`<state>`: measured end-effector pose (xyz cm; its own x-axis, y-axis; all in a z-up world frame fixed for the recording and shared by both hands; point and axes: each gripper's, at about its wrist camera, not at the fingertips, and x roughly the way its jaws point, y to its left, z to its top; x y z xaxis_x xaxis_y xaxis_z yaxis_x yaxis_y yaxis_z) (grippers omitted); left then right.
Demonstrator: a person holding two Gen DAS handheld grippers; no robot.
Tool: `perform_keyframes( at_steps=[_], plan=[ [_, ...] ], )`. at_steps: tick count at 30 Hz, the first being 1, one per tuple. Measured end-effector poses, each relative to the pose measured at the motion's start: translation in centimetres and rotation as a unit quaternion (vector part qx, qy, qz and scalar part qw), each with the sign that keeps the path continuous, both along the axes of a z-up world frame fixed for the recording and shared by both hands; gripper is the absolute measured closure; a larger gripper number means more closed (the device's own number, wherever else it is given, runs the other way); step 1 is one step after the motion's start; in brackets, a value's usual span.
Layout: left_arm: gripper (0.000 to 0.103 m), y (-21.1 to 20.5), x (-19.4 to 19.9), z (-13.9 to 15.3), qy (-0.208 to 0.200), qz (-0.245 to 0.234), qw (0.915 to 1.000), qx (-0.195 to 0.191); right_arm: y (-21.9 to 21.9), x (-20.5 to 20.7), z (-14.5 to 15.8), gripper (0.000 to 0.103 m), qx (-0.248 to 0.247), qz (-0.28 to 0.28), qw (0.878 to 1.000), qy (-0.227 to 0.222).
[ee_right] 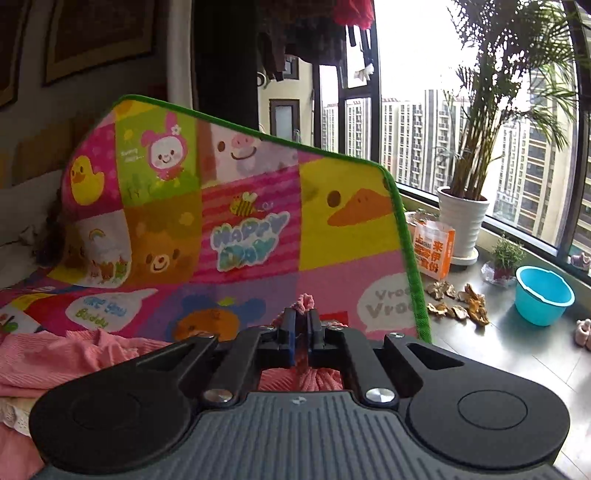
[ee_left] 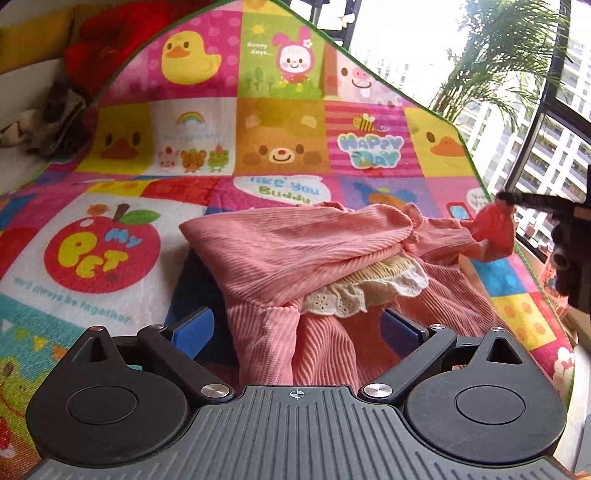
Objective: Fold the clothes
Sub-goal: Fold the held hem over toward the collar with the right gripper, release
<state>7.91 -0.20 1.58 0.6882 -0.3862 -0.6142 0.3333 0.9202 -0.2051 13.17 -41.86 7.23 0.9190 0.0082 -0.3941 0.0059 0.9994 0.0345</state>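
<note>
A pink ribbed garment (ee_left: 295,243) lies crumpled on a colourful cartoon mat (ee_left: 110,236). A cream lace-trimmed piece (ee_left: 365,291) pokes out from under its fold. My left gripper (ee_left: 301,325) stands open over the near part of the garment. Its blue pads (ee_left: 199,323) are wide apart with the fabric lying loosely between them. At the mat's right edge my right gripper (ee_left: 506,199) is shut on a bunched end of the pink garment and holds it up. In the right wrist view a pink tuft (ee_right: 304,302) sticks out past the right gripper (ee_right: 303,317).
The mat's far half (ee_right: 229,192) rises against a backrest, green-edged. Right of it, a window ledge carries a potted palm (ee_right: 463,218), an orange-and-white bag (ee_right: 434,251), dried brown pieces (ee_right: 458,302) and a blue bowl (ee_right: 543,299). Red cloth (ee_left: 110,33) lies behind the mat.
</note>
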Motion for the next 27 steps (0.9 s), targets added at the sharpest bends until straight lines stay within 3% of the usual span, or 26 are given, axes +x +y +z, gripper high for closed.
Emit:
perform_keyframes(
  at_steps=[3,6,11,13,16,20,21,27],
  plan=[
    [0.004,0.3,-0.2,-0.2,0.002,0.003,0.9999,-0.011,6.3,0.2,5.4,0.098,0.014,0.102,0.993,-0.051],
    [0.003,0.5,-0.8,-0.2,0.000,0.003,0.9998,-0.018,13.6,1.4,8.3,0.099,0.028,0.206,0.976,-0.063],
    [0.003,1.1,-1.9,0.0,-0.003,0.008,0.9997,-0.025,24.5,2.9,7.8,0.100,0.036,0.343,0.938,-0.026],
    [0.003,1.6,-2.3,-0.1,-0.002,0.011,0.9997,-0.021,26.3,2.9,7.3,0.100,0.045,0.364,0.930,-0.020],
    [0.003,2.5,-3.1,-0.6,0.005,0.011,0.9999,-0.005,25.8,2.1,7.5,0.091,0.053,0.363,0.930,-0.030],
    [0.003,3.5,-4.1,-1.9,0.026,-0.004,0.9996,0.012,21.7,0.1,6.9,0.067,0.020,0.328,0.944,-0.032],
    [0.003,3.8,-4.4,-2.2,0.032,-0.010,0.9993,0.015,20.5,-0.5,6.6,0.065,0.010,0.319,0.947,-0.030],
    [0.003,3.9,-6.1,-3.2,0.062,-0.044,0.9970,0.016,14.2,-5.4,1.2,0.050,-0.059,0.287,0.955,0.034]
  ],
)
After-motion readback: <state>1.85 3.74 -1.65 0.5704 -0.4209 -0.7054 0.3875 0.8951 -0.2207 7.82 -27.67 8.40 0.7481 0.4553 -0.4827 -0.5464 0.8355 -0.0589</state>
